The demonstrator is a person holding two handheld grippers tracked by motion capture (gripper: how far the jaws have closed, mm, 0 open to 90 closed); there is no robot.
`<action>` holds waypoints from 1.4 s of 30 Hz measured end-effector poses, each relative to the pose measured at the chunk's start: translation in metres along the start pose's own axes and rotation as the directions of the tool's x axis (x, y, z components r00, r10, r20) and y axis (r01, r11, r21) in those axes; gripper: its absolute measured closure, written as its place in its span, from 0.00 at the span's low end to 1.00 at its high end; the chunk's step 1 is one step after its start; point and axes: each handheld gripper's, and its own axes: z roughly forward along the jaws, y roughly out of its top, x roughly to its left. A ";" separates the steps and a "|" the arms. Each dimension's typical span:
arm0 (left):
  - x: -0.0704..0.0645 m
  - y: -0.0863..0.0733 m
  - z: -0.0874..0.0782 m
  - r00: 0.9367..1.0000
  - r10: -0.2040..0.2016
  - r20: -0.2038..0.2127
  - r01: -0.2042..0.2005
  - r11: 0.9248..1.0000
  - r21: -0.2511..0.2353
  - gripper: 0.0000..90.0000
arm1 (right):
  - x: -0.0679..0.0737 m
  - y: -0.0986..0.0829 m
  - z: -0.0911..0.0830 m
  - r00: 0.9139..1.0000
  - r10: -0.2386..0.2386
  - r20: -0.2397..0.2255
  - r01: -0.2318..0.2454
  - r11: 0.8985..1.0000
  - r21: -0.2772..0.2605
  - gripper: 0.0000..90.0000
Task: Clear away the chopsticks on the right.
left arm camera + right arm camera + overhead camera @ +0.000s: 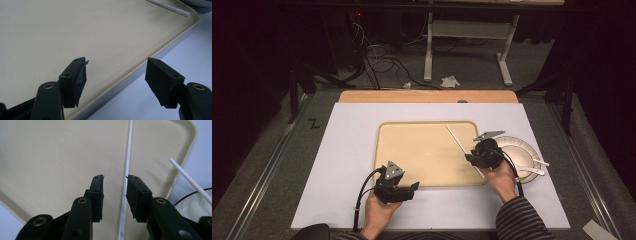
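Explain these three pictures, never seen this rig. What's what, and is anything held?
No robot here: a person holds a two-jaw hand gripper in each hand. The high view looks down on the table from above; the other two come from cameras riding on each gripper, looking along its black jaws.

On the table lies a beige tray, with a paper plate to its right. A thin white stick lies on the tray.

The left gripper is open over the tray's near edge, holding nothing. The right gripper has its jaws apart around the stick, not closed on it. A second white stick shows near the plate.

Thin white straw (126, 177) flat on tray (50, 157)
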 end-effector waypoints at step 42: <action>-0.004 0.001 0.012 0.999 -0.005 0.046 0.003 1.000 0.026 0.37 | -0.033 -0.031 -0.072 0.981 -0.076 -0.177 0.032 0.971 -0.237 0.60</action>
